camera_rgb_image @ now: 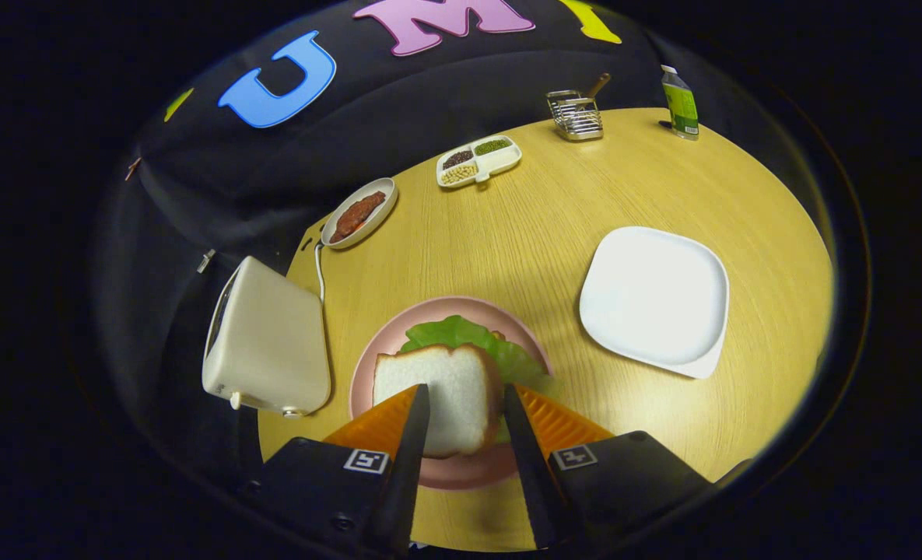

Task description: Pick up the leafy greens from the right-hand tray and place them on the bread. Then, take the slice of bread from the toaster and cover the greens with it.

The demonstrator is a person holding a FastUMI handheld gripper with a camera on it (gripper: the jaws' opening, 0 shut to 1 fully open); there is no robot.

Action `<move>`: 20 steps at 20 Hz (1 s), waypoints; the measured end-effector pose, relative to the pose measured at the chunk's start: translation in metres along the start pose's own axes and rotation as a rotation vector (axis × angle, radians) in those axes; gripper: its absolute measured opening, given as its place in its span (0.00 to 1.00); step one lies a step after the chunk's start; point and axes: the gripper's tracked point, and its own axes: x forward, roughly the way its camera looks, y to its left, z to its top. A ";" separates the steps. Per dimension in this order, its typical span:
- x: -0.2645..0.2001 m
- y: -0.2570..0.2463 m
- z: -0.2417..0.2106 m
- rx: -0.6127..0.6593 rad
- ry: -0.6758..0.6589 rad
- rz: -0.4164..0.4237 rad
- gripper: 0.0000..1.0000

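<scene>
A slice of white bread lies flat on the leafy greens on the pink plate. The greens stick out beyond the slice on its far and right sides. What lies under the greens is hidden. My gripper hovers over the near part of the slice, its fingers open. The left finger crosses over the bread's face and the right finger stands along its right crust. The cream toaster sits left of the plate. To the right of the plate, the white square tray is bare.
On the round wooden table, an oval dish of red-brown food and a divided dish of beans sit at the far left edge. A wire rack and a green bottle stand at the back.
</scene>
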 end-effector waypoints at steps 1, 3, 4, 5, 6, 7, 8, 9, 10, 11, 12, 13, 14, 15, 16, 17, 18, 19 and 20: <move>-0.006 0.001 0.005 -0.001 -0.017 0.005 0.62; -0.016 0.002 0.016 -0.011 -0.048 0.012 0.65; -0.021 0.002 0.022 -0.024 -0.066 0.014 0.66; -0.027 0.002 0.029 -0.046 -0.091 0.013 0.66; -0.032 0.001 0.038 -0.080 -0.122 0.011 0.68; -0.039 0.001 0.046 -0.123 -0.151 0.009 0.69; -0.046 0.002 0.056 -0.169 -0.186 0.007 0.77; -0.055 0.004 0.067 -0.211 -0.226 0.008 0.80; -0.065 0.007 0.080 -0.250 -0.270 0.014 0.86; -0.075 0.011 0.091 -0.286 -0.314 0.024 0.88; -0.087 0.016 0.104 -0.323 -0.356 0.030 0.92; -0.097 0.020 0.117 -0.365 -0.395 0.039 0.95; -0.108 0.022 0.128 -0.408 -0.428 0.040 0.99; -0.120 0.024 0.138 -0.449 -0.460 0.040 0.99; -0.129 0.028 0.147 -0.484 -0.486 0.045 0.99; -0.139 0.031 0.157 -0.512 -0.514 0.047 0.99; -0.149 0.033 0.166 -0.535 -0.535 0.054 0.99; -0.159 0.033 0.174 -0.553 -0.555 0.060 0.99; -0.169 0.033 0.182 -0.569 -0.572 0.064 0.99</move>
